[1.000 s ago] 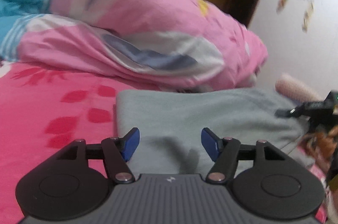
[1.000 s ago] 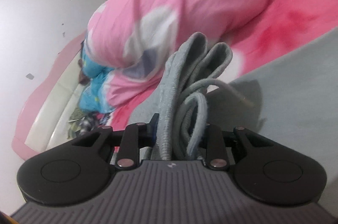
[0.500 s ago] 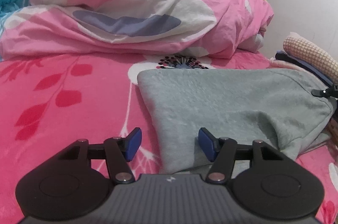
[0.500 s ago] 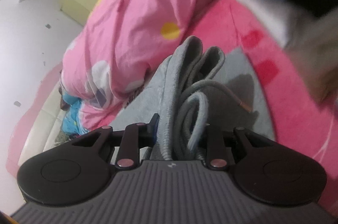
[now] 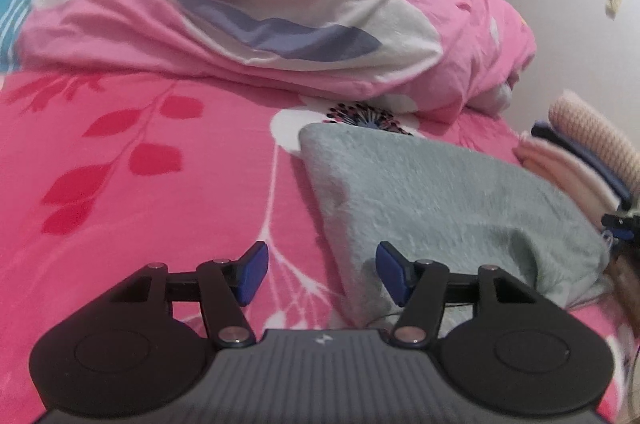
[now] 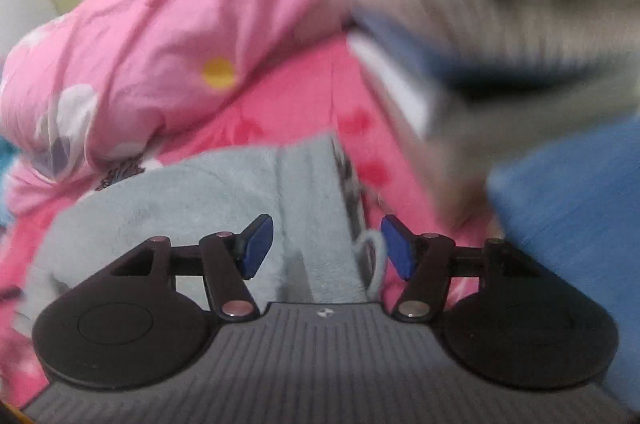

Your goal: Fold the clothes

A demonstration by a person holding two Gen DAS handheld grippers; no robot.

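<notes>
bedsheet: hot pink, red leaf sprigs, white stems and a white flower with a dark speckled centre
quilt: lighter pink, white petal shapes with grey-blue streaks, small yellow dots; teal at far left
grey garment: plain pale grey, fleecy; grey drawstring
stack of clothes: beige waffle weave, dark navy, pale pink
gripper pads: blue on black arms
blue cloth: plain mid-blue
</notes>
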